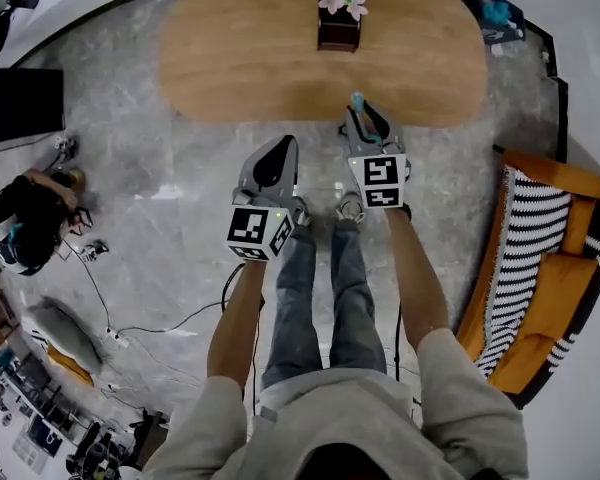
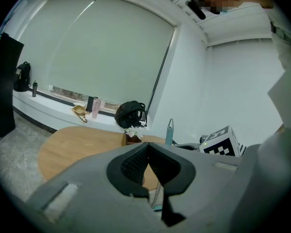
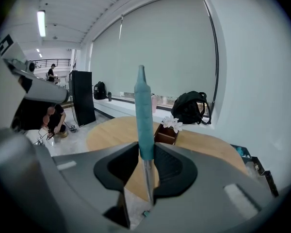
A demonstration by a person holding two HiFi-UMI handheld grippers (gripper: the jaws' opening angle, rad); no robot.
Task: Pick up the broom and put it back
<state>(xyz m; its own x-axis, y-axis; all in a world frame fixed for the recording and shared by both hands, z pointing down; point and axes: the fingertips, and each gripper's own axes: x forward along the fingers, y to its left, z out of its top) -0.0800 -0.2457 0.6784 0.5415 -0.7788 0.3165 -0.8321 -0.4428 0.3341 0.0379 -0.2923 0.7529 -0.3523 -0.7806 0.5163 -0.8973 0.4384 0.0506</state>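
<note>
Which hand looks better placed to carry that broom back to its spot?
The right. The right tongs clasp the broom handle at its teal grip, holding it upright. The left tongs are closed on nothing, off to the side.

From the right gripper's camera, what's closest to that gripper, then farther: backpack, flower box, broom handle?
1. The broom handle, between the jaws of the right gripper.
2. The flower box, on the table ahead.
3. The backpack, on the window ledge behind.
</note>
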